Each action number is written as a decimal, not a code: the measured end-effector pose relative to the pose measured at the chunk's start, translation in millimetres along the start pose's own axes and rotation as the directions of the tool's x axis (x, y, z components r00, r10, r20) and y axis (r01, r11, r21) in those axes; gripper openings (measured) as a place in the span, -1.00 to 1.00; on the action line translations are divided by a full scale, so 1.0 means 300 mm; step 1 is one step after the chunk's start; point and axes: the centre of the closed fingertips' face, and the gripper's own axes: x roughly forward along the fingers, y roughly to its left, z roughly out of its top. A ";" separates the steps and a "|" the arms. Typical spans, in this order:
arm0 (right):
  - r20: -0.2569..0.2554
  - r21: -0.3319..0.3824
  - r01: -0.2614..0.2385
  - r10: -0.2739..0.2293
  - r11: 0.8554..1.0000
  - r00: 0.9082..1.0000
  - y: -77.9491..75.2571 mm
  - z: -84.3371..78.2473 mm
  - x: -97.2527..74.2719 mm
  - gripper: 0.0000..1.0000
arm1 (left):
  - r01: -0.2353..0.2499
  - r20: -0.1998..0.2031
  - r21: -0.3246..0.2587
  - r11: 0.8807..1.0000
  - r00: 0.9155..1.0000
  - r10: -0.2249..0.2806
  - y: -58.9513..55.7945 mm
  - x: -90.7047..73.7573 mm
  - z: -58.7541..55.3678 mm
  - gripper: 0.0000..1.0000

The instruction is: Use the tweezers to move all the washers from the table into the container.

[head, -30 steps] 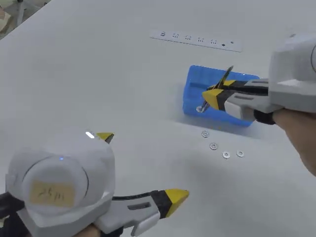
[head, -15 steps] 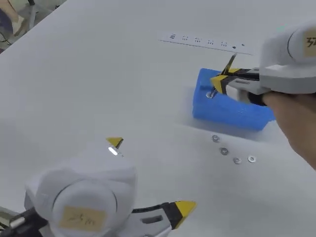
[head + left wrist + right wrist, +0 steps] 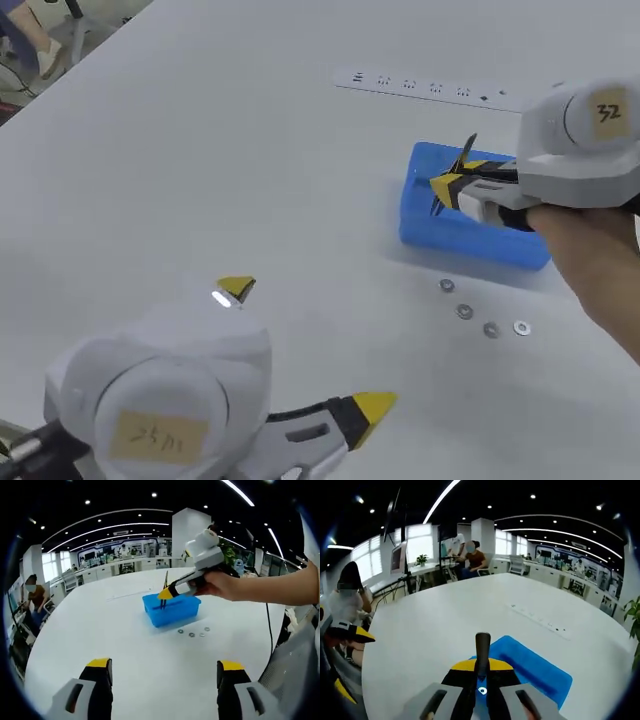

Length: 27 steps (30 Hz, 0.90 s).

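Over the container (image 3: 470, 246), the right gripper (image 3: 445, 186), jaws clamped on the tweezers (image 3: 482, 651), should lower the tips inside its walls before any release; 4 washers (image 3: 464, 312) lie on the desk (image 3: 200, 150) just nearer, and the left gripper (image 3: 306, 347) waits with jaws apart.

Bright, even ceiling light; soft shadows; gripper views bend at edges.

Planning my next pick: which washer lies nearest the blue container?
The head view's leftmost washer, by the container's near wall; the other three trail farther off.
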 end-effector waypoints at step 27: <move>-0.019 -0.074 0.015 -0.016 0.997 1.000 0.181 -0.117 -0.164 -0.96 | 0.323 0.153 0.166 0.932 0.925 -0.347 -0.200 0.265 0.352 -0.84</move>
